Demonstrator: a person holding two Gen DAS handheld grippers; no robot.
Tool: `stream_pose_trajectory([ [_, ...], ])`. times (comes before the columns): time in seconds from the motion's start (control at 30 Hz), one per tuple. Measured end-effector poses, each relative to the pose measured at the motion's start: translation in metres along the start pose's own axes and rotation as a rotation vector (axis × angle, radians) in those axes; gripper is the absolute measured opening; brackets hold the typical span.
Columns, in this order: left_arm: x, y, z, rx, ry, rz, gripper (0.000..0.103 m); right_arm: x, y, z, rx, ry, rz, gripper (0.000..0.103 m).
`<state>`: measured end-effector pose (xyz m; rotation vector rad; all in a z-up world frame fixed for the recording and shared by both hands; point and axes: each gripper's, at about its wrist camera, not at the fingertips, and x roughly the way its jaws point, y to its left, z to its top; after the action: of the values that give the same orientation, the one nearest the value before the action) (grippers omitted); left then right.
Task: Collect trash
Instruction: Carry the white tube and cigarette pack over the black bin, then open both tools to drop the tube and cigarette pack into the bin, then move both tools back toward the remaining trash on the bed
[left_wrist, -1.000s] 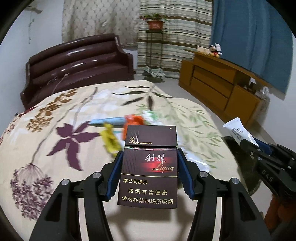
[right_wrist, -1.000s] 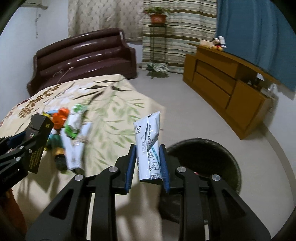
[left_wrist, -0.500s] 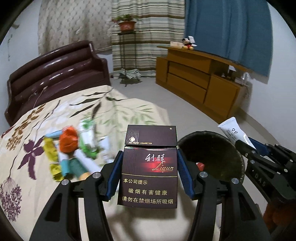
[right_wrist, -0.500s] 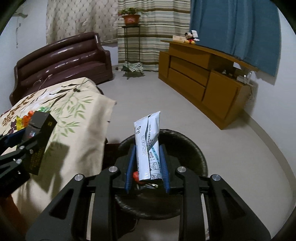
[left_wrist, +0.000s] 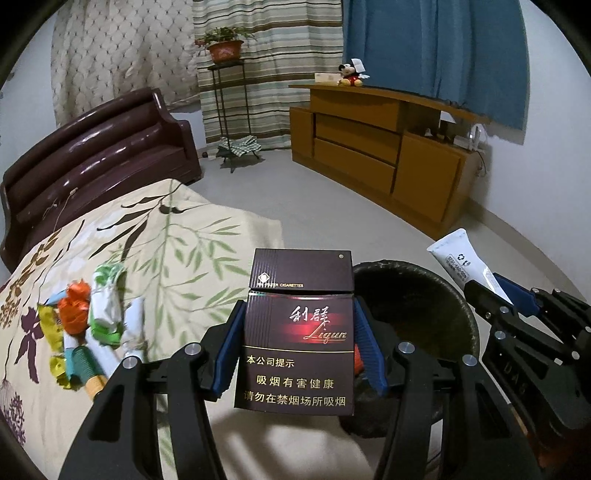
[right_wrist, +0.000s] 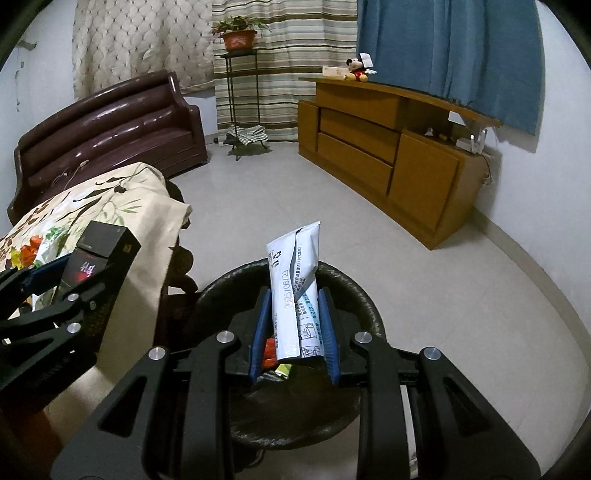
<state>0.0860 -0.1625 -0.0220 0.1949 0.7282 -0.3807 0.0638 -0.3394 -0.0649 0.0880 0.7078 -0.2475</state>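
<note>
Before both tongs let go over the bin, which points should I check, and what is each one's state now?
1. Left tongs grip the cigarette pack: ok.
2. Right tongs grip the white tube: ok.
3. Tube is above the bin opening: ok.
4. Pack is fully above the bin: not ok, it sits at the bin's left edge.
5. Bin has room inside: ok, only a few scraps show.
6. Wrappers left on the cloth: not ok, several remain.

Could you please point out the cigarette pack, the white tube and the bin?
cigarette pack (left_wrist: 297, 343), left wrist view, front face.
white tube (right_wrist: 293, 295), right wrist view, middle of body.
bin (right_wrist: 364, 295), right wrist view, right rim.
</note>
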Motion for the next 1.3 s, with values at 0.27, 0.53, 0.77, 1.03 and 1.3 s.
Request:
stream_pose_trajectory([
  [0.27,0.009,-0.012,0.008,0.035,0.017,0.016,0.060,0.006,-0.011,0.001,0.022,0.002,-0.008,0.036],
  [0.53,0.009,-0.010,0.009,0.019,0.020,0.014,0.070,0.004,-0.015,0.002,0.035,-0.006,-0.013,0.038],
  [0.77,0.007,-0.005,0.008,0.000,0.022,0.010,0.071,-0.003,-0.015,0.001,0.047,-0.028,-0.025,0.064],
  [1.03,-0.007,0.018,0.000,-0.031,0.031,0.039,0.071,-0.010,0.006,-0.001,0.026,-0.049,0.005,0.079],
  [1.3,-0.034,0.065,-0.015,-0.090,0.035,0.111,0.071,-0.016,0.041,-0.001,0.015,-0.032,0.084,0.079],
])
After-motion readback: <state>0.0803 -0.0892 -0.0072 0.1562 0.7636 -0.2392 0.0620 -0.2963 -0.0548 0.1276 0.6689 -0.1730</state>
